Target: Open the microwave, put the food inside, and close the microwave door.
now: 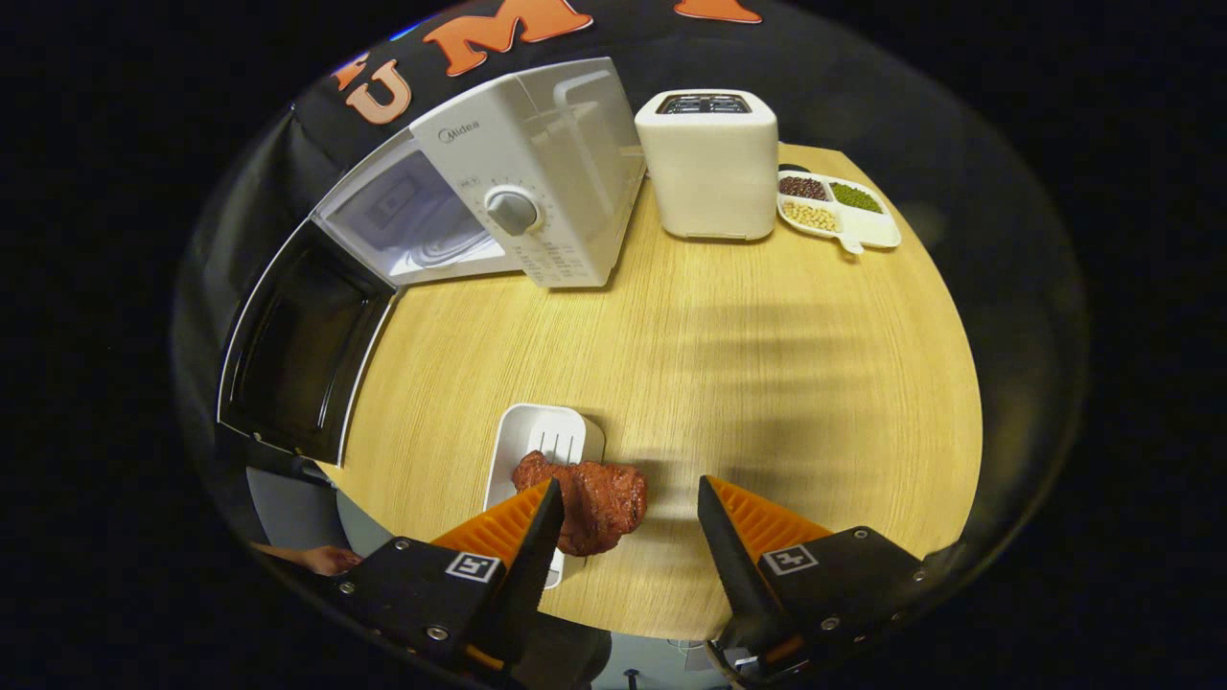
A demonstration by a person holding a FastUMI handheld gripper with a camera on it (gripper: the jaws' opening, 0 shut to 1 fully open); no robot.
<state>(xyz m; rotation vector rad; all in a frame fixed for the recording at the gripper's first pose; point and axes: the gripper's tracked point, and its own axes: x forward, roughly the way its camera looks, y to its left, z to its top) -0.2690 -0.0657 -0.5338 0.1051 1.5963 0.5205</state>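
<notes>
- Light wood-grain table (729,364) carries all items.
- Microwave (537,172), white, stands at the far left of the table; its door (302,345) hangs wide open toward the left, cavity (412,220) exposed.
- Reddish-brown piece of meat (594,503) lies partly on a small white tray (537,441), overhanging its right edge onto the table.
- Gripper (628,513): fingers spread apart, grasping nothing; the meat sits just ahead of the left finger, partly in the gap.
- White toaster (709,163) stands right of the microwave.
- Divided dish (868,230) of beans sits beside the toaster, further right.
</notes>
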